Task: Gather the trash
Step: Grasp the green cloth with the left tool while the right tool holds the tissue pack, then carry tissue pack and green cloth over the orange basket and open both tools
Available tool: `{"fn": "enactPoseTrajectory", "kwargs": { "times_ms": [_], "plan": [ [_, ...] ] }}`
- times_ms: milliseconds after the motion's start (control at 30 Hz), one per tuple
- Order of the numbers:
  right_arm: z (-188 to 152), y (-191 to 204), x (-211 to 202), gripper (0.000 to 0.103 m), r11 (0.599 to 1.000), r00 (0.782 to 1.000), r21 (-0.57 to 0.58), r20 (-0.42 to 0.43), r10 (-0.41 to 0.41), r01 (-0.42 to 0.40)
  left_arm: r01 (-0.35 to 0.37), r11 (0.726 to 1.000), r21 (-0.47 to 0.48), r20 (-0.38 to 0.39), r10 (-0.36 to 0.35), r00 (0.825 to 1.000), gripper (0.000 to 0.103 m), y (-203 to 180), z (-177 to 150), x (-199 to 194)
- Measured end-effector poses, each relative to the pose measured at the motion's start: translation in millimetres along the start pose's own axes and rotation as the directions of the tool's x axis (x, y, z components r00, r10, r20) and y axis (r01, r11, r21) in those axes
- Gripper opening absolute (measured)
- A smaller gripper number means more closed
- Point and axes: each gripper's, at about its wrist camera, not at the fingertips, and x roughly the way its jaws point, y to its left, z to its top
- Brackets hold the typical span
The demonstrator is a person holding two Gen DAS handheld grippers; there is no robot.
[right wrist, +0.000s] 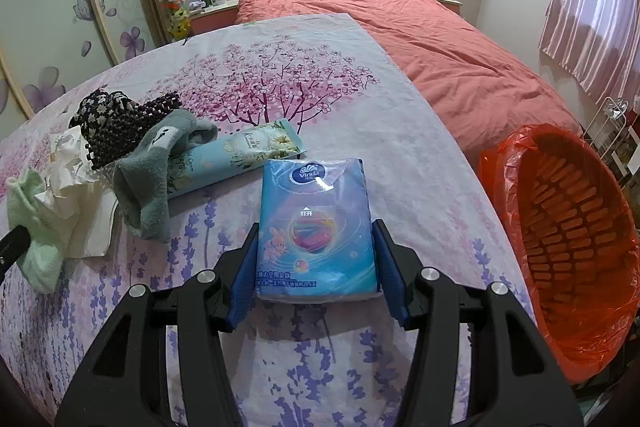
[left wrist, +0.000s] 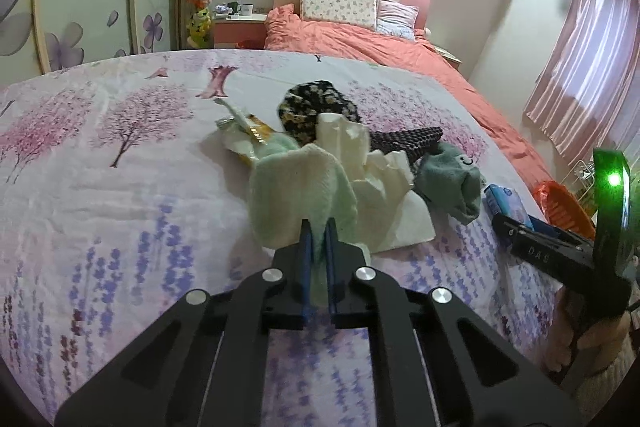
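Observation:
My left gripper (left wrist: 318, 227) is shut on a pale green sock (left wrist: 296, 187), which also shows in the right wrist view (right wrist: 28, 215). Behind it lie crumpled white tissues (left wrist: 376, 171), a yellow snack wrapper (left wrist: 244, 131), a grey-green sock (left wrist: 452, 179) and dark patterned cloths (left wrist: 316, 107). My right gripper (right wrist: 316, 251) holds a blue Vinda tissue pack (right wrist: 316, 223) between its blue pads, just above the sheet. A light blue hand-cream tube (right wrist: 236, 155) lies beyond it. An orange bin lined with a red bag (right wrist: 568, 227) stands at the right.
The flowered sheet (right wrist: 280, 75) covers the surface. A bed with a salmon duvet (right wrist: 440, 47) and pillows lies behind. A wardrobe with flower doors (left wrist: 80, 7) is at the left, pink curtains (left wrist: 580, 67) at the right, a nightstand (left wrist: 240, 23) with cups at the back.

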Motion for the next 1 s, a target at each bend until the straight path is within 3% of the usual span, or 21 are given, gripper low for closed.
{"fn": "enactPoseTrajectory", "kwargs": {
  "times_ms": [200,300,467,533,567,600,700,1000],
  "plan": [
    [0,-1,0,0.054,1.0,1.0,0.0,0.0,-0.001,0.001,-0.037,0.999,-0.018,-0.017,0.037,0.999,0.009,21,-5,-1],
    [0,-1,0,0.054,1.0,1.0,0.0,0.0,0.0,0.0,-0.061,0.997,-0.05,-0.037,0.059,0.998,0.024,28,-4,6],
    [0,-1,0,0.054,1.0,1.0,0.001,0.0,0.0,0.0,-0.062,0.996,-0.064,-0.055,0.059,0.997,0.025,27,0,15],
    [0,-1,0,0.054,1.0,1.0,0.0,0.0,0.0,0.0,-0.065,0.996,-0.056,-0.057,0.061,0.996,0.024,23,0,18],
    [0,-2,0,0.054,1.0,1.0,0.001,0.0,0.0,0.0,-0.065,0.997,-0.051,-0.057,0.062,0.996,0.021,21,0,19],
    [0,-2,0,0.054,1.0,1.0,0.001,0.0,0.002,-0.002,-0.06,0.997,-0.046,-0.058,0.058,0.997,0.011,20,0,20],
    [0,-5,-1,0.053,1.0,1.0,0.013,0.004,0.013,-0.013,-0.05,0.998,-0.047,-0.055,0.047,0.997,0.006,19,0,18],
    [-8,-18,-21,0.05,0.997,0.996,0.054,0.069,0.058,-0.062,-0.033,0.999,-0.025,0.035,0.034,0.999,0.004,21,14,-20]
  ]
}}
